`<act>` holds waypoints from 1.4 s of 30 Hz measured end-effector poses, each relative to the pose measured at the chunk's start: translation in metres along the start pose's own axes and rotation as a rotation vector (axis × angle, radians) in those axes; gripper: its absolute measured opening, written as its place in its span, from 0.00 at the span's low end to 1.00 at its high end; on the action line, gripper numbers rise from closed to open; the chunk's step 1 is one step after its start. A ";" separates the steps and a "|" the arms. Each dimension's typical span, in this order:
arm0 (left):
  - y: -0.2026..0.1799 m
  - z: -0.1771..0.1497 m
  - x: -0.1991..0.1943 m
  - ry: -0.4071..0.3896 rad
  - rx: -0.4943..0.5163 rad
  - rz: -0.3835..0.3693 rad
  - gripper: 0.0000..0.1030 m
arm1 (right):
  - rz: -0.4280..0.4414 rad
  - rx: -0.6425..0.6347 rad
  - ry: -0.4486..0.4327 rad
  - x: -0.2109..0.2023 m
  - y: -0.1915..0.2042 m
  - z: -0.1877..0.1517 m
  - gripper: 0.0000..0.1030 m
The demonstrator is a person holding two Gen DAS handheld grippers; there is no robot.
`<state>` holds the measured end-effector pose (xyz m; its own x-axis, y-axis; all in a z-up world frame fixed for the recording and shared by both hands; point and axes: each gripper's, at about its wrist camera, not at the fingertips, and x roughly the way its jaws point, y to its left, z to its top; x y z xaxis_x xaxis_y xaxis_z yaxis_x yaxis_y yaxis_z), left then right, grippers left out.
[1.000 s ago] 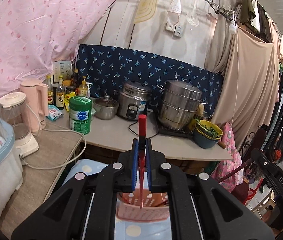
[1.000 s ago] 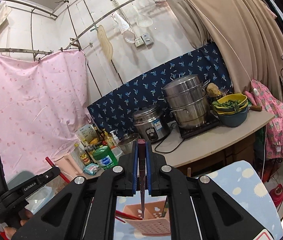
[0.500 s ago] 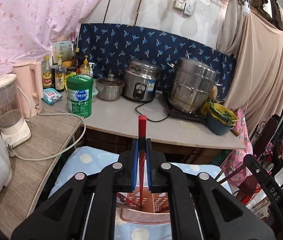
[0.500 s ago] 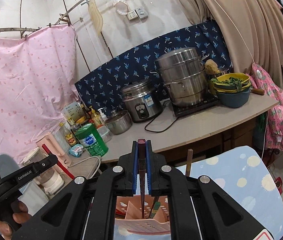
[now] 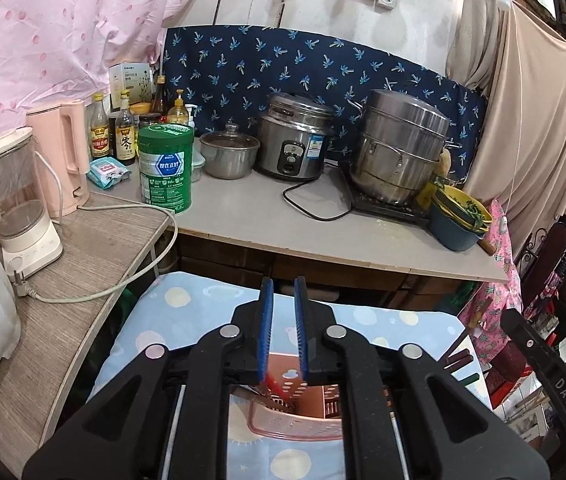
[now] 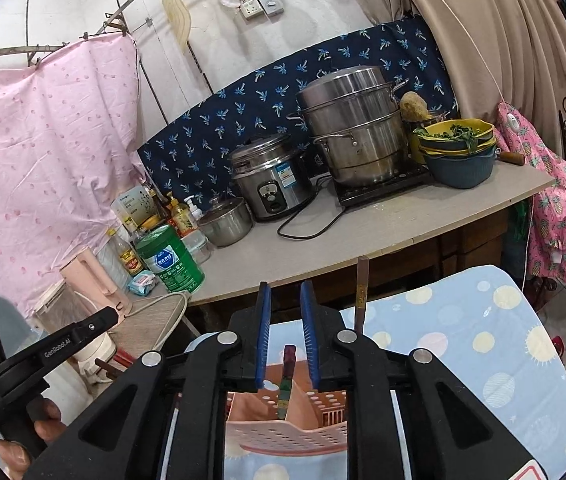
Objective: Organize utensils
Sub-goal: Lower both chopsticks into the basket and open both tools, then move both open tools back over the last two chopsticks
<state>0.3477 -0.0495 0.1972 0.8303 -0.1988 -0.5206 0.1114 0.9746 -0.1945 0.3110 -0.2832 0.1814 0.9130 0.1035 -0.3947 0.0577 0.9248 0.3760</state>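
Both chopsticks have dropped out of the pads since the earlier frame, when each gripper pinched one upright. The left gripper is opening, its blue pads apart with nothing between them; below, at the bottom centre of the frame, a red chopstick leans in the pink perforated utensil basket, its long axis tilted up toward the upper left. The right gripper is likewise opening, pads clear of the dark chopstick, which stands nearly upright in the basket, maroon tip up, green lower down. Another brown chopstick rises vertically just right of the pads. The basket sits on a blue dotted cloth before the table at mid frame.
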 end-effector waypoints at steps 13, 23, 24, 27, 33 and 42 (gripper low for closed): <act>-0.003 -0.009 -0.028 -0.016 0.023 -0.001 0.18 | 0.006 -0.019 -0.026 -0.037 0.002 -0.005 0.19; 0.005 -0.035 -0.066 -0.029 0.049 0.008 0.33 | 0.004 -0.065 -0.006 -0.076 0.006 -0.033 0.19; 0.008 -0.042 -0.070 -0.022 0.050 0.006 0.33 | 0.000 -0.074 0.001 -0.079 0.006 -0.039 0.19; 0.014 -0.062 -0.079 0.002 0.053 0.008 0.33 | -0.004 -0.102 0.038 -0.093 0.008 -0.065 0.24; 0.029 -0.112 -0.095 0.058 0.060 0.038 0.33 | -0.008 -0.124 0.120 -0.117 0.008 -0.118 0.24; 0.045 -0.185 -0.115 0.163 0.071 0.077 0.33 | -0.031 -0.159 0.247 -0.145 0.008 -0.196 0.25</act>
<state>0.1562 -0.0021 0.0951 0.7392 -0.1314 -0.6606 0.0937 0.9913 -0.0923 0.1000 -0.2188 0.0779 0.7846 0.1427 -0.6034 0.0019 0.9726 0.2325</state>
